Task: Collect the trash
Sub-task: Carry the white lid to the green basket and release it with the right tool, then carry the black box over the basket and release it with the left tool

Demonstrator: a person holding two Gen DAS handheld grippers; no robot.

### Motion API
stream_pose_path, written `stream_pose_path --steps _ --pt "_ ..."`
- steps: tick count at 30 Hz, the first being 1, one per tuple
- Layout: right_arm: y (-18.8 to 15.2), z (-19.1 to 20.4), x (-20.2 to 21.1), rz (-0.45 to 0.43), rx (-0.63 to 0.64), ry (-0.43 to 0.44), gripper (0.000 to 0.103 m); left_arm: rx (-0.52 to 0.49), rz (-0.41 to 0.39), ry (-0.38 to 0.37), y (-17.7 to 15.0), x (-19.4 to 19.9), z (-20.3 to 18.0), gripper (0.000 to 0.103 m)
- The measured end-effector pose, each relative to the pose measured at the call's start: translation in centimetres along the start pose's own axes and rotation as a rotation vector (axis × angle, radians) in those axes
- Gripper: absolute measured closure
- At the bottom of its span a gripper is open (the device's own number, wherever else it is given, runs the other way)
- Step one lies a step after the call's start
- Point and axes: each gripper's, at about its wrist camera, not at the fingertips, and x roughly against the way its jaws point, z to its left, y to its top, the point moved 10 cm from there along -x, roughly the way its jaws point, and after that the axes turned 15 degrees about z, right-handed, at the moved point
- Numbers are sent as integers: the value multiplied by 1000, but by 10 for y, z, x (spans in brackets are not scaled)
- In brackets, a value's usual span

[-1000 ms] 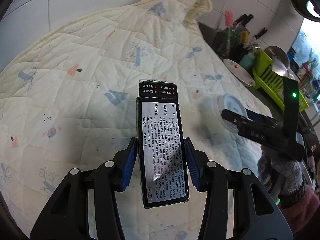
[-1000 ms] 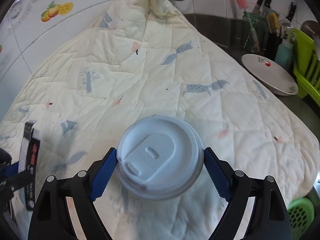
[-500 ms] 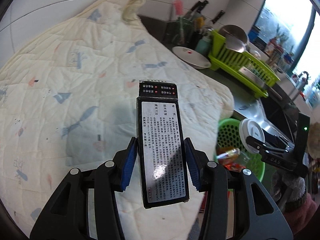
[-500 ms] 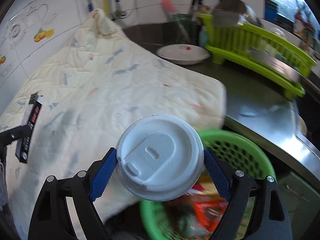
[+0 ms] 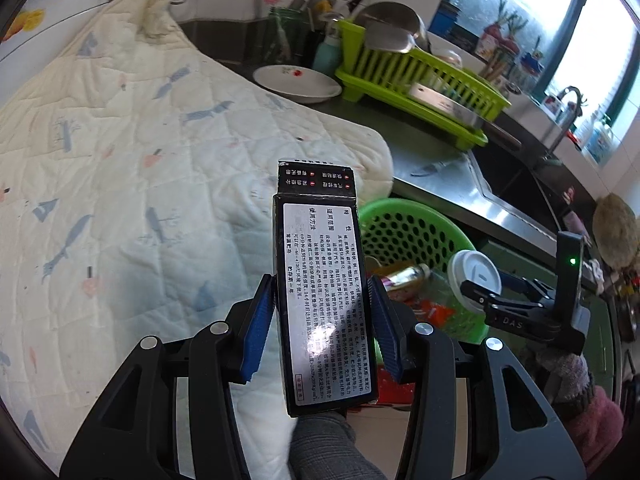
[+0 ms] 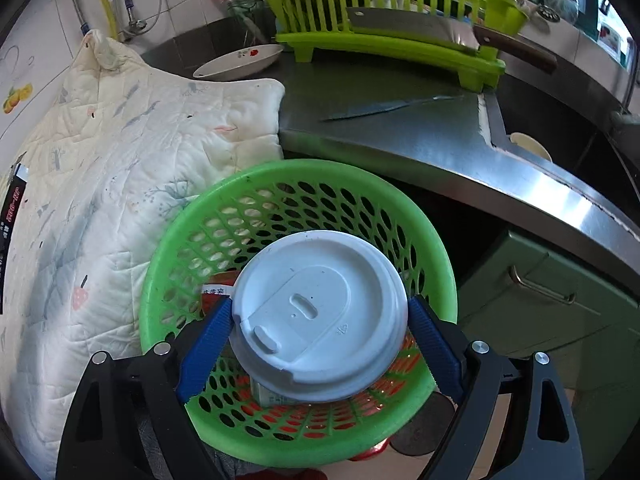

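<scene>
Jaws of the right gripper (image 6: 318,336) stand wide yet clamp a white lidded cup (image 6: 320,318) by its sides, lid facing the camera, directly above a green basket (image 6: 280,184). Holding it there appears meant for a straight drop onto the wrappers and packets already lying inside. Jaws of the left gripper (image 5: 322,320), set about half open, pinch a black box (image 5: 324,300) with a printed white label by its long edges, the box standing up along the fingers; that grip keeps the label clear and the box steady while it is carried. In the left view the basket shows behind and to the right of the box, so the box looks short of the rim and second in line for the bin. A quilt (image 5: 132,152), cream with small prints, drapes the surface to the left and hangs down just beside the basket. Farther back sit a white plate (image 5: 298,84), a lime dish rack (image 6: 392,36) bearing a cleaver, and a knife (image 6: 392,106) lying loose on the steel.
</scene>
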Motion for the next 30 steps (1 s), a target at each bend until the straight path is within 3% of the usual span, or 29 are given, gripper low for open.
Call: stream_pose_path --steps 13,18,30 --pt "-16 -15 25 -69 -25 44 17 -141 97 -33 17 -62 -79 56" --pt "-27 -16 38 -101 -29 64 17 -171 130 -22 24 -85 -96 56" --pt "-47 -16 43 -128 -17 17 17 -193 174 -30 32 -119 -113 53"
